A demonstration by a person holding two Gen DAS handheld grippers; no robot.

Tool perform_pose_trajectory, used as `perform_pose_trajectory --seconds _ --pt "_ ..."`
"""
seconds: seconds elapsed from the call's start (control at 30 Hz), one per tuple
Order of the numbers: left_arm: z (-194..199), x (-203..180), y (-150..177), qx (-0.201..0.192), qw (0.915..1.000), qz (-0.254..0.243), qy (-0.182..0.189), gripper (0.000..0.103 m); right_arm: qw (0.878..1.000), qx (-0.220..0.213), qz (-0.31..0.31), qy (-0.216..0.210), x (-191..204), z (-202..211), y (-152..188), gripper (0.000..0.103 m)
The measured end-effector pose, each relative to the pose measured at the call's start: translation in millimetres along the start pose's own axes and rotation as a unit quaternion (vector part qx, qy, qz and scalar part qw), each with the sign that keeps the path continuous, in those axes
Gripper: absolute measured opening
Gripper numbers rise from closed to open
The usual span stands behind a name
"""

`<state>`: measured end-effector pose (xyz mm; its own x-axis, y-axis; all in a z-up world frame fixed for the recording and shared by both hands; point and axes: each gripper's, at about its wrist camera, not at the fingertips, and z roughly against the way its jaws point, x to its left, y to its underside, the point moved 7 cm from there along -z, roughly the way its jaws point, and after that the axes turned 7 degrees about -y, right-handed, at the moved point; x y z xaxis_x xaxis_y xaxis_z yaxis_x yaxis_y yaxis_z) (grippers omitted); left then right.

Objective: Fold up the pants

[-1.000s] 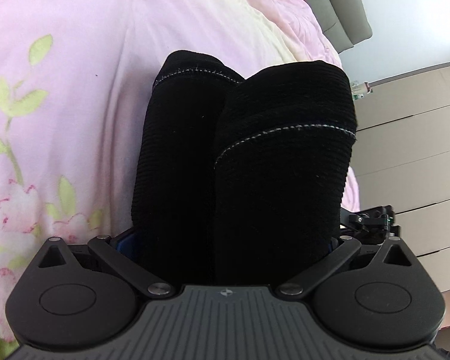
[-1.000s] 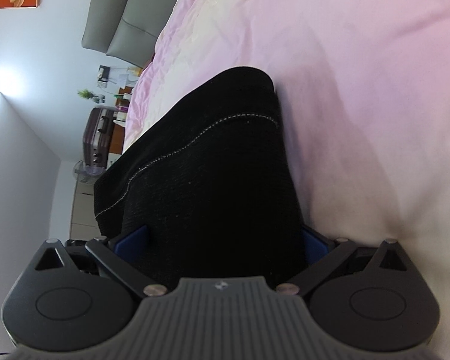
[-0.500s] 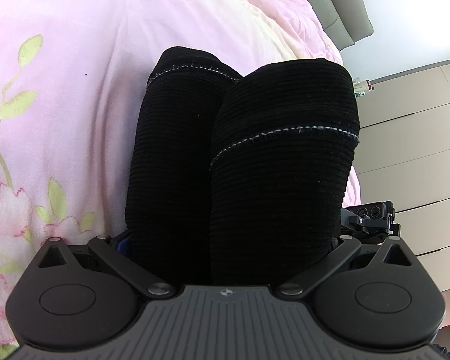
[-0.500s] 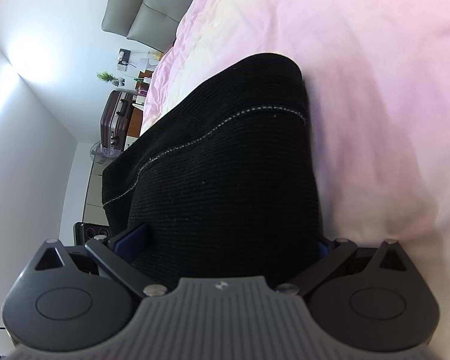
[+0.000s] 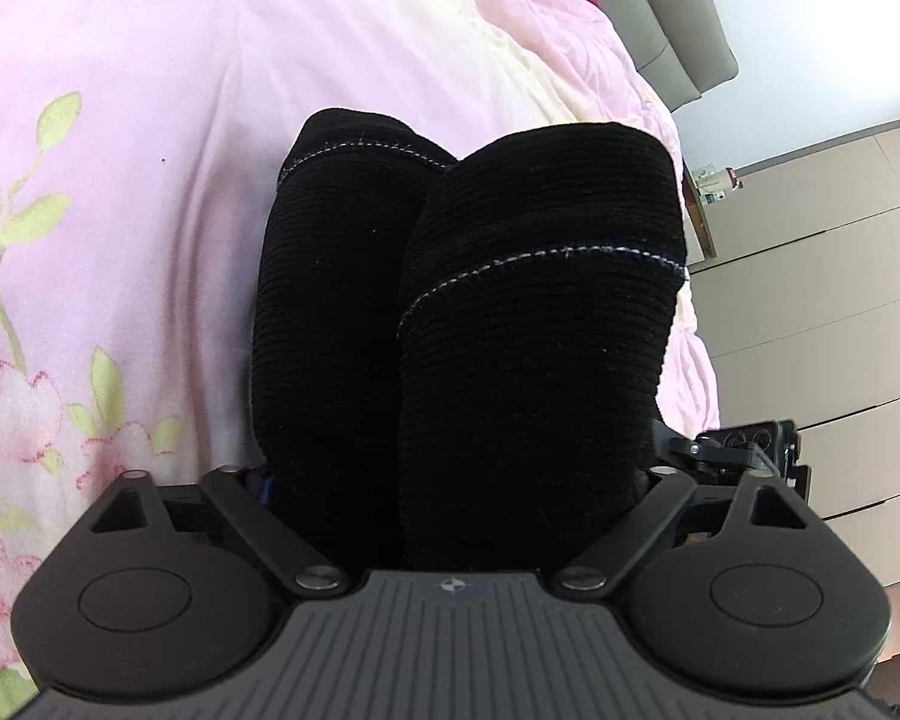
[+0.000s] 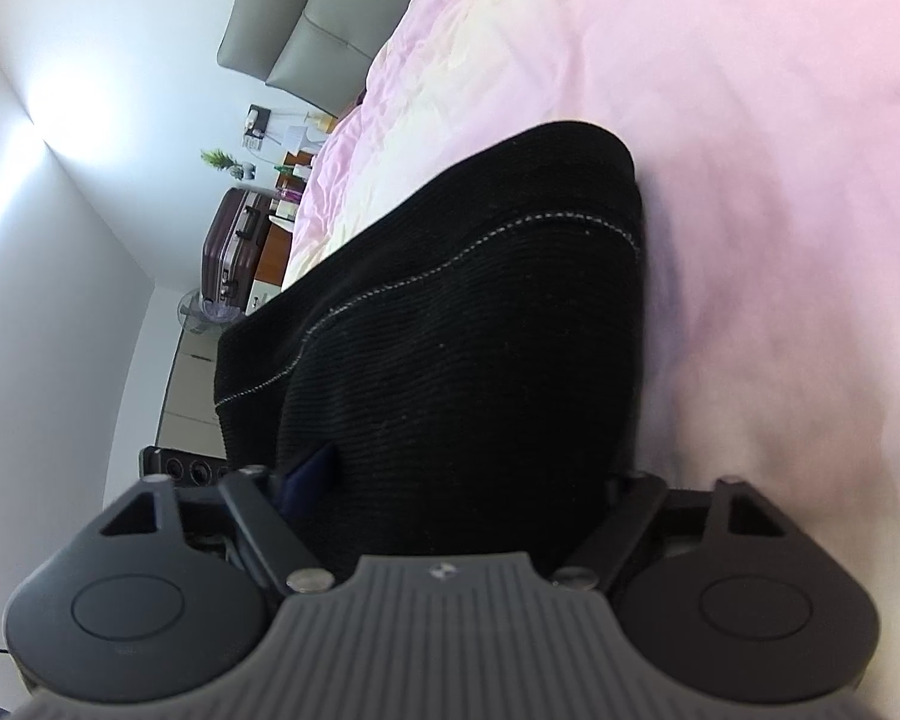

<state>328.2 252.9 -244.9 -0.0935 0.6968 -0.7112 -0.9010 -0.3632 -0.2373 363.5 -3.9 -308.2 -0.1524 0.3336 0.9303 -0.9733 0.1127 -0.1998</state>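
Note:
Black ribbed pants (image 5: pixel 540 360) with white stitching lie bunched in two thick rolls on a pink floral bedspread (image 5: pixel 150 180). My left gripper (image 5: pixel 456 456) has both rolls packed between its jaws. Its fingers are almost buried in the cloth, with only a sliver of blue pad (image 5: pixel 264 486) showing. In the right wrist view the same pants (image 6: pixel 450 330) fill my right gripper (image 6: pixel 462 462). Its jaws are closing, and its blue left pad (image 6: pixel 312 474) presses into the fabric. The right finger is hidden under the cloth.
The pink bedspread (image 6: pixel 780 180) stretches ahead of both grippers. A grey headboard (image 5: pixel 678 30) stands at the far end and beige drawers (image 5: pixel 840 300) lie past the bed's edge. Beside the bed are a maroon suitcase (image 6: pixel 234 240) and a cluttered nightstand (image 6: pixel 282 132).
Both grippers' linkage arms have drawn inward, squeezing the pants tighter. The right wrist view has rolled slightly. The pants have barely shifted on the bed.

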Motion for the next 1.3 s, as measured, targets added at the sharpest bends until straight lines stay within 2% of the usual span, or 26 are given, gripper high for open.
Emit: perform_pose_trajectory --seconds 0.07,0.17,0.27,0.53,0.77,0.93,1.13,1.3 --pt "4 0 0 -0.002 0.9999 0.010 0.012 0.091 1.000 -0.016 -0.018 -0.010 2 6 4 0.053" --pt "13 2 2 -0.006 0.9993 0.023 0.028 0.083 0.999 -0.032 -0.023 -0.010 11 10 10 0.047" --pt "21 -2 5 -0.011 0.9988 0.024 0.041 0.079 0.999 -0.043 -0.011 -0.010 26 16 13 0.043" --pt "47 -27 11 -0.027 0.9970 0.014 0.072 0.078 0.998 -0.055 -0.006 -0.024 57 42 22 0.041" --pt "117 -48 -1 -0.080 0.9932 -0.007 0.085 0.078 0.997 -0.054 0.034 -0.045 123 51 17 0.041" --pt "200 -47 -17 -0.120 0.9911 -0.009 0.057 0.078 0.995 -0.025 0.067 -0.066 193 18 12 0.041" --pt "300 -37 -37 -0.164 0.9864 -0.004 0.010 0.078 0.989 0.023 0.091 -0.111 276 -50 10 0.041" --pt "345 1 -40 -0.190 0.9815 0.023 -0.015 0.078 0.986 0.054 0.096 -0.128 319 -114 18 0.041"
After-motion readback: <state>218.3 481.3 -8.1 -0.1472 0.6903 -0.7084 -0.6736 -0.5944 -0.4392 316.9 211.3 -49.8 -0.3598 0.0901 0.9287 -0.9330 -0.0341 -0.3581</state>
